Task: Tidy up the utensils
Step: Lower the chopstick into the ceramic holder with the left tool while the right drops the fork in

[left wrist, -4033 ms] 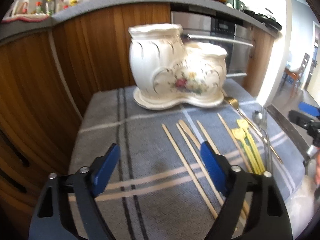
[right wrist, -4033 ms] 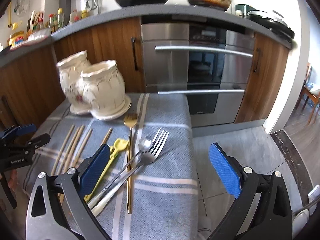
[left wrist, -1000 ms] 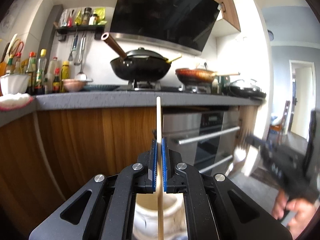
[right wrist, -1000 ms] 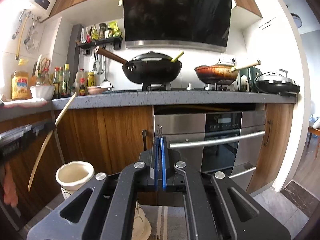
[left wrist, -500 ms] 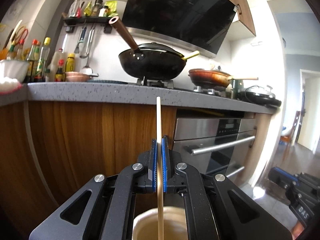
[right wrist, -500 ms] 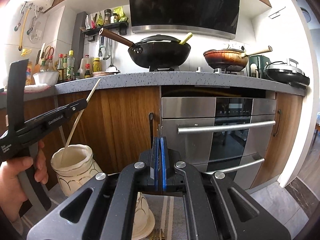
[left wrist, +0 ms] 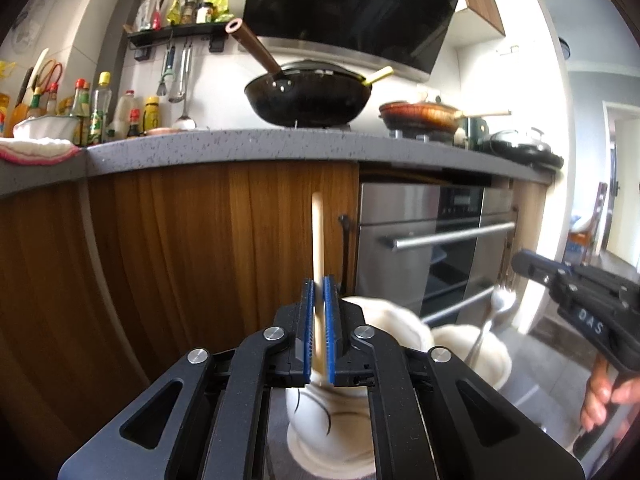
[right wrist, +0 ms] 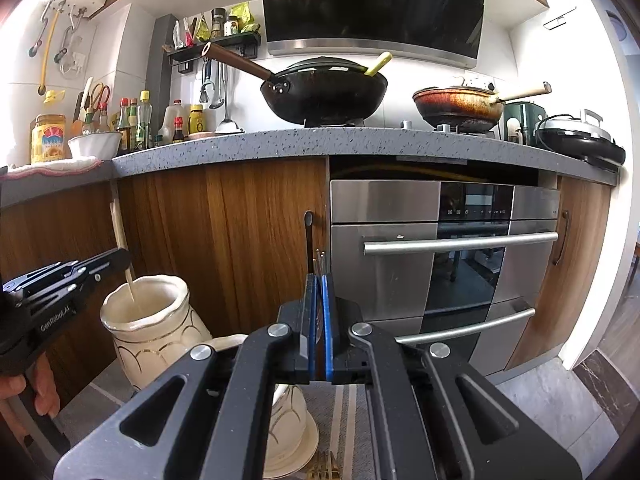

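My left gripper point(left wrist: 319, 292) is shut on a wooden chopstick point(left wrist: 318, 236) that stands upright, its lower end inside the taller pot of the white ceramic utensil holder point(left wrist: 384, 320). The right wrist view shows the same chopstick point(right wrist: 120, 236) dipping into the tall pot point(right wrist: 148, 332). My right gripper point(right wrist: 319, 280) is shut on a fork whose tines point(right wrist: 320, 258) poke up between the blue pads, above the holder's lower pot point(right wrist: 228, 340). In the left wrist view the right gripper point(left wrist: 516, 264) holds silver cutlery point(left wrist: 496, 308) over the lower pot point(left wrist: 476, 344).
The holder stands on a grey striped cloth point(right wrist: 344, 412). A gold fork point(right wrist: 322, 470) lies on the cloth at the bottom. Wooden cabinets point(right wrist: 224, 240) and a steel oven point(right wrist: 444, 248) stand behind. A grey counter point(right wrist: 320, 140) carries a black wok point(right wrist: 324, 96).
The left gripper has lowered the chopstick further into the tall pot. The right gripper with the fork has moved closer, over the lower pot.
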Tool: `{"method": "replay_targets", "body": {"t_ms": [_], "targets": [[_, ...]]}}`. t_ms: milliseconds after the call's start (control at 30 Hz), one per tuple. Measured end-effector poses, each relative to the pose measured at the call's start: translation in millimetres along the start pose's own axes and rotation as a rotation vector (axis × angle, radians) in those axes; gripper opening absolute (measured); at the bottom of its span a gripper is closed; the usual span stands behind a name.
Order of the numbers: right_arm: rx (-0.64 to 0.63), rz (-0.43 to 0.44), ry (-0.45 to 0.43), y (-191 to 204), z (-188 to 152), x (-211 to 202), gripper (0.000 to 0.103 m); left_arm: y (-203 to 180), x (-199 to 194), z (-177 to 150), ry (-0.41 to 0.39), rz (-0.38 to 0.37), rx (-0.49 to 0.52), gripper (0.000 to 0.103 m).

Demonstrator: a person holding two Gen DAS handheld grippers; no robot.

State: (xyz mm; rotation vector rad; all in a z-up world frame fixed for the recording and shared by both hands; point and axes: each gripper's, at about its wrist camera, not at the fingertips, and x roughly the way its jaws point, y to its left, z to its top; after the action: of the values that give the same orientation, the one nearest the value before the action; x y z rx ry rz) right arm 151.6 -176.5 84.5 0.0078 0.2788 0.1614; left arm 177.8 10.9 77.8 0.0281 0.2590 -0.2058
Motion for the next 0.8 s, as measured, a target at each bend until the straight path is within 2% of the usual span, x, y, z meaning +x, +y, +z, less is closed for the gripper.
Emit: {"method": "replay_targets", "body": {"t_ms": [100, 167, 233, 333, 367, 433, 567, 633, 733, 800], "targets": [[0.008, 0.003, 0.013, 1, -2, 3, 0.003, 1, 1, -2, 0.023, 0.012, 0.002, 0.016], [0.014, 0.008, 0.021, 0, -3, 4, 0.003, 2, 0, -1, 0.03, 0.015, -0.005, 0.025], [0.02, 0.002, 0.017, -2, -3, 4, 0.004, 3, -5, -1, 0.019, 0.029, -0.011, 0.045], [0.035, 0.003, 0.018, -5, -2, 4, 0.007, 2, -14, -1, 0.005, 0.048, 0.003, 0.056], [0.045, 0.003, 0.017, -7, -1, 3, 0.012, 1, -17, 0, 0.005, 0.051, 0.007, 0.058], [0.062, 0.011, 0.011, -11, 0, 2, 0.038, -1, -23, -1, 0.002, 0.061, 0.018, 0.066], [0.087, 0.031, -0.015, -15, 4, -9, 0.062, -1, -40, -1, -0.006, 0.08, 0.016, 0.08], [0.088, 0.038, -0.023, -15, 5, -17, 0.082, 0, -48, -3, -0.006, 0.082, 0.003, 0.092], [0.088, 0.042, -0.024, -17, 4, -29, 0.098, -2, -62, -8, -0.005, 0.104, -0.008, 0.097], [0.092, 0.037, -0.01, -17, 1, -36, 0.098, -4, -71, -13, 0.008, 0.101, -0.013, 0.098]]}}
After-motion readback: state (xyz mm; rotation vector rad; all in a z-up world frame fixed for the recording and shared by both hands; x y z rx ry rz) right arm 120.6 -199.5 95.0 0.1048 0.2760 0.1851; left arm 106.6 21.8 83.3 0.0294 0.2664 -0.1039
